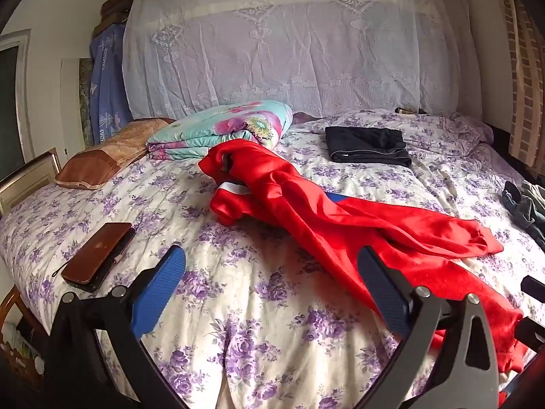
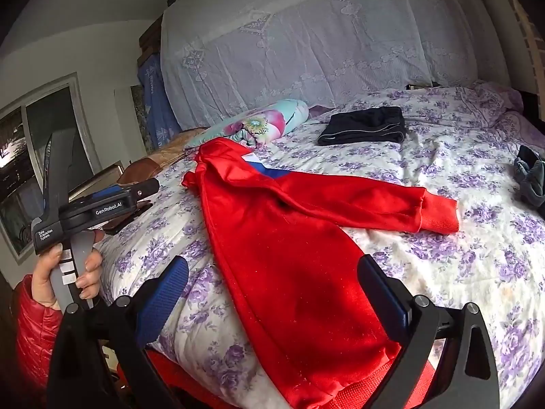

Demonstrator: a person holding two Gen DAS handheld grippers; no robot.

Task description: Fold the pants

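Red pants [image 1: 306, 204] lie crumpled across a bed with a purple floral sheet [image 1: 238, 306]. In the right wrist view the red pants [image 2: 289, 238] spread from the near edge toward the far left, with one leg ending in a ribbed cuff [image 2: 439, 214] at the right. My left gripper [image 1: 272, 266] is open and empty over the sheet, its right finger next to the red cloth. My right gripper [image 2: 272, 272] is open, jaws straddling the red cloth near the bed's front edge. The left gripper's body [image 2: 102, 204] shows at the left, held by a hand.
Folded black pants [image 1: 368, 150] lie at the back right. A folded floral quilt [image 1: 224, 129] and a brown pillow [image 1: 102, 160] sit at the back left. A phone in a brown case [image 1: 98, 255] lies at the left. Dark clothes [image 1: 524, 204] lie at the right edge.
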